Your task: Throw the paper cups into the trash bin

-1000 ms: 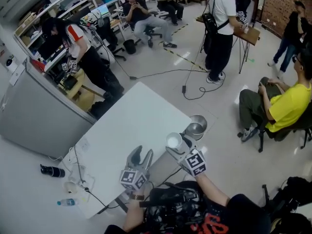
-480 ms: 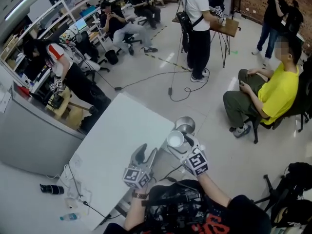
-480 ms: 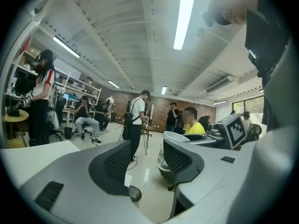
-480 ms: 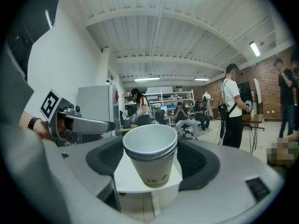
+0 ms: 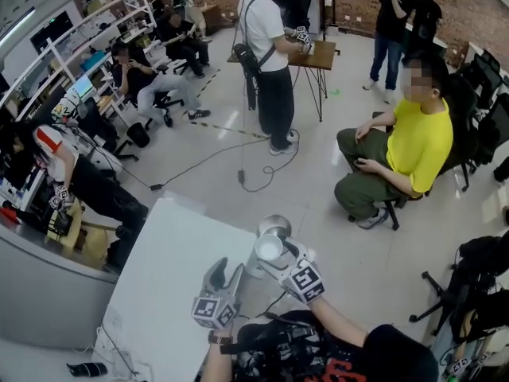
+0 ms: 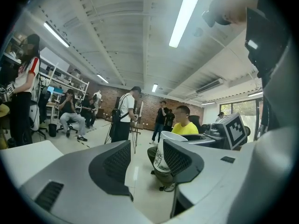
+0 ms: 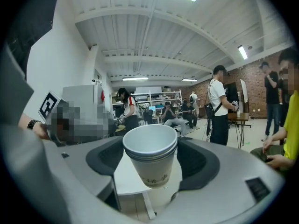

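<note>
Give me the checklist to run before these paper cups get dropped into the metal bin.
1. Grip: the right tongs are closed on the stack of white paper cups, which sits upright. Ok.
2. Cups over the round silver metal trash bin: the head view shows them overlapping its near edge, but not whether they are above the opening. Cannot tell.
3. Bin mouth open: its top is partly hidden behind the cups. Cannot tell.
4. Left tongs: jaws apart with nothing between them, over the white table, beside the right tongs. Ok.
5. Path from cups to bin: nothing shows between them. Ok.
</note>
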`<state>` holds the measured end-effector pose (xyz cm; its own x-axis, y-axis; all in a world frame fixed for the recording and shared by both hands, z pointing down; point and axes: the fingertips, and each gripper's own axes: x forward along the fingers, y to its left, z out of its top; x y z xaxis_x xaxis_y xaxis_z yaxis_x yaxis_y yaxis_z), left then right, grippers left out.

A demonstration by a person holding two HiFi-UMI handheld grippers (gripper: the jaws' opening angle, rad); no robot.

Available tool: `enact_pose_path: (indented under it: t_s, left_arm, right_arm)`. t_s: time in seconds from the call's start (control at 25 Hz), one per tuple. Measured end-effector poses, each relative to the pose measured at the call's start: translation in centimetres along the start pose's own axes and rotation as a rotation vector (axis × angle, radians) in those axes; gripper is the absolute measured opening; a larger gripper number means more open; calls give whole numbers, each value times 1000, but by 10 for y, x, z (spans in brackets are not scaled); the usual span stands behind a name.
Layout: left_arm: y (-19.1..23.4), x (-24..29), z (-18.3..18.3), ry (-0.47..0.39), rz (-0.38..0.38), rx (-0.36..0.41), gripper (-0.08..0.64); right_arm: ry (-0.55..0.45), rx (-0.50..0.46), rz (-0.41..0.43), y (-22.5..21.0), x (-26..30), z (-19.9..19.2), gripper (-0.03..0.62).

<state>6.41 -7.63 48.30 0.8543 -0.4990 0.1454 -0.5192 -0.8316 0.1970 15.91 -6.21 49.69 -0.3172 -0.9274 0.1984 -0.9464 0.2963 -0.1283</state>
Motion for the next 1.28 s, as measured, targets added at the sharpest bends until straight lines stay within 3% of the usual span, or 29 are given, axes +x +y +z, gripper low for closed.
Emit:
enact_pose_path:
  t_s: [0.52,1.08,1.28]
  left_arm:
    - [23,46,11,-7,-115,-11,199]
    - [53,66,36,-6,-109,-3,199]
    - [61,79,33,6,-73,-8,199]
  right_arm:
    - [-1,-31,-103,-37,27,19,370]
    - [-4,-44,-120,-54,60,42,368]
    - [13,-41,-81,-68,77,38,368]
